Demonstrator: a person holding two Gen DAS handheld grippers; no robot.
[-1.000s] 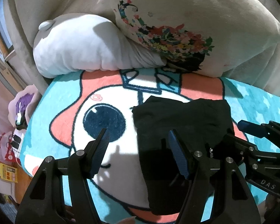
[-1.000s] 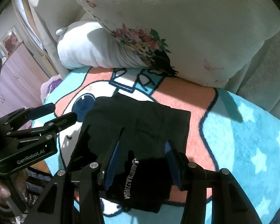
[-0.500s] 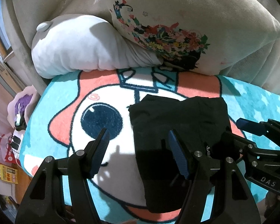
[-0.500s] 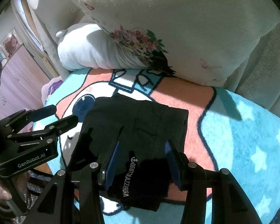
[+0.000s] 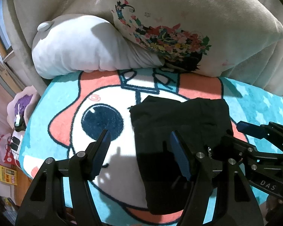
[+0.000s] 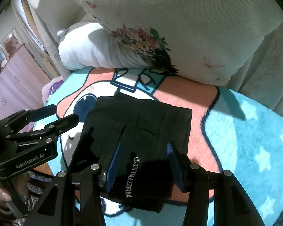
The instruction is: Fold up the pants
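The black pants lie folded into a compact rectangle on a cartoon-print blanket; white lettering shows on them in the right wrist view. My left gripper is open and empty, held above the pants' left edge. My right gripper is open and empty, held above the near part of the pants. Each gripper shows in the other's view: the right one at the pants' right side, the left one at their left side.
A white plush cushion and a beige floral pillow lean against the sofa back behind the blanket. A purple-and-white item and a wooden cabinet stand off the blanket's left edge.
Both grippers have drawn back and up slightly from the folded pants, so the pants sit a little lower in both views. The pants have not moved.
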